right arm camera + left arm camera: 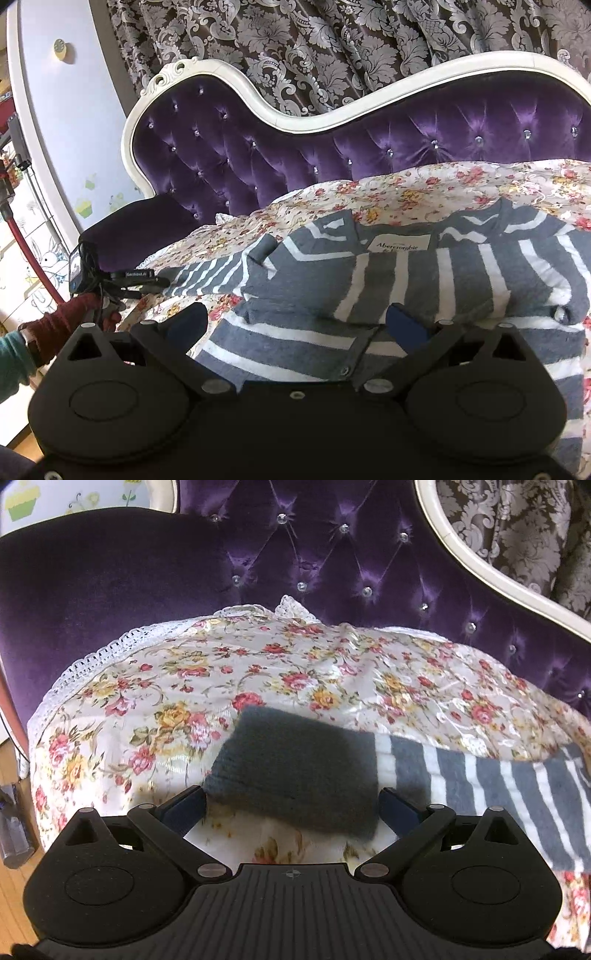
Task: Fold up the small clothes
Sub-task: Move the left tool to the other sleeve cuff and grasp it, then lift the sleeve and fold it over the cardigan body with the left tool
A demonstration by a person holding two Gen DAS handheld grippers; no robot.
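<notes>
Nearest in the left wrist view is the black left gripper (291, 805), its 2 blue-padded fingers (188, 806) spread wide. Between them lies the plain grey ribbed cuff (295, 768) of a sleeve, blurred; whether the pads touch it cannot be told. The sleeve belongs to a grey knitted sweater with white stripes (517, 786), which runs off to the right across a cream bedcover printed with red and yellow roses and edged in white lace (155, 686).

In the right wrist view the black right gripper (295, 325) also has its 2 fingers wide apart, low over the sweater's body (461, 280). The garment lies spread on the flowered cover (406, 188), with a white brand label (399, 244) near the neckline and small buttons close to the gripper. Its left sleeve (207, 277) reaches out toward the other gripper, seen as a dark shape with cables at the left (96, 273), held by a hand in a dark red knitted glove (62, 325) below a teal sleeve (11, 365).

Beyond the cover stands a purple tufted velvet sofa back with crystal buttons and a curved white frame (369, 133). Behind that hangs a dark curtain with a silver-grey damask leaf pattern (295, 44).
</notes>
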